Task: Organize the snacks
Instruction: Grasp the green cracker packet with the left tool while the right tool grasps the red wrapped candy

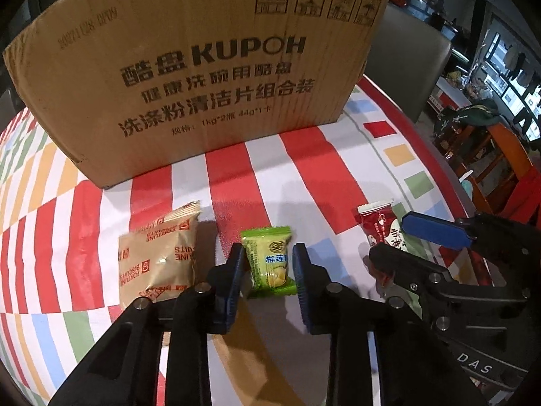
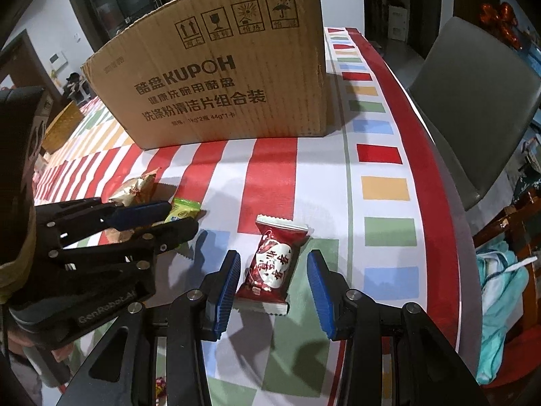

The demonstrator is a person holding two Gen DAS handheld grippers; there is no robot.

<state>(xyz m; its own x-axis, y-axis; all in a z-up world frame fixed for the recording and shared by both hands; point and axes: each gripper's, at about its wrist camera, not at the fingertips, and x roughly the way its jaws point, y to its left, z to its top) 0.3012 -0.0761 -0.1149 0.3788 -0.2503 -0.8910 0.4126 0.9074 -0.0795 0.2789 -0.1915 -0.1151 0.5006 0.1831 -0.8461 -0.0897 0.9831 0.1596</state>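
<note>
Left gripper straddles green snack packet on striped tablecloth, jaws apart, pads close beside the wrapper, contact unclear. Right gripper jaws spread around red snack packet, clear gaps both sides, nothing gripped. Tan biscuit packet lies just left of green one. Cardboard box stands behind all three.

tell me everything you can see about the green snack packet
The green snack packet is a small glossy plastic pillow pouch, light green with crimped sealed ends, a round logo, blue characters and a yellowish food picture. It looks sealed and puffy, lying flat on the striped tablecloth before the cardboard box. It sits between the left gripper pads, which seem near its sides; firm contact is unclear.
</note>
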